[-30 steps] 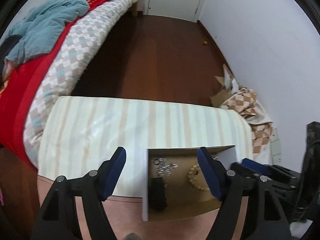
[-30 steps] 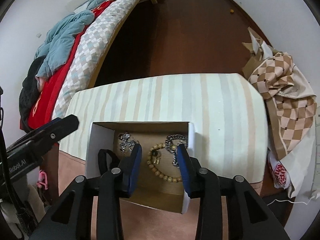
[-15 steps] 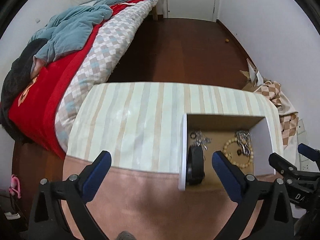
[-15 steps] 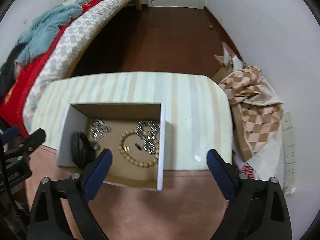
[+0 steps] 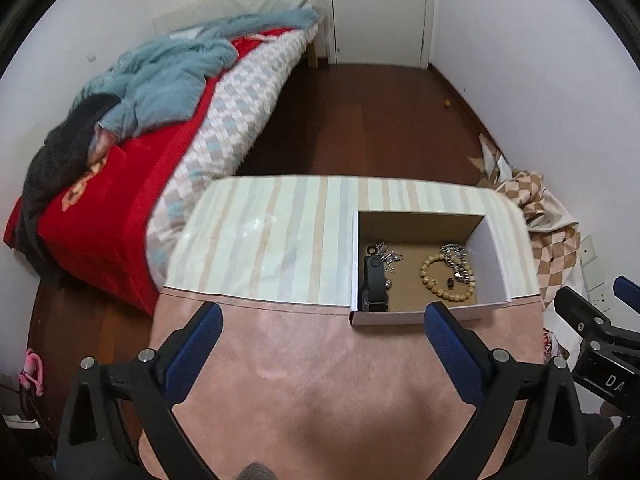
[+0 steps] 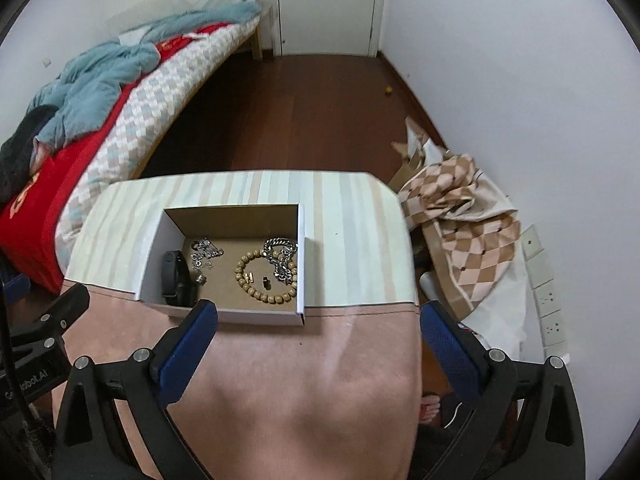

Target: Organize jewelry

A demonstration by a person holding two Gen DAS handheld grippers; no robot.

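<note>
An open white cardboard box (image 5: 494,254) (image 6: 154,258) sits on the table. It holds a black wristband (image 5: 375,280) (image 6: 175,272), a beaded bracelet (image 5: 434,286) (image 6: 260,294), a silver chain (image 5: 456,258) (image 6: 282,256) and small silver pieces (image 5: 386,256) (image 6: 204,254). My left gripper (image 5: 322,344) is open and empty, held above the pink cloth in front of the box. My right gripper (image 6: 318,346) is open and empty, also in front of the box.
The table has a striped cloth (image 5: 272,240) at the back and a pink cloth (image 5: 320,392) at the front. A bed (image 5: 192,120) stands to the left. A checkered bag (image 6: 460,224) lies on the floor at the right by the wall.
Both grippers have pulled back and up from the box. The right gripper's jaws have opened wide. The jewelry lies in the box as before.
</note>
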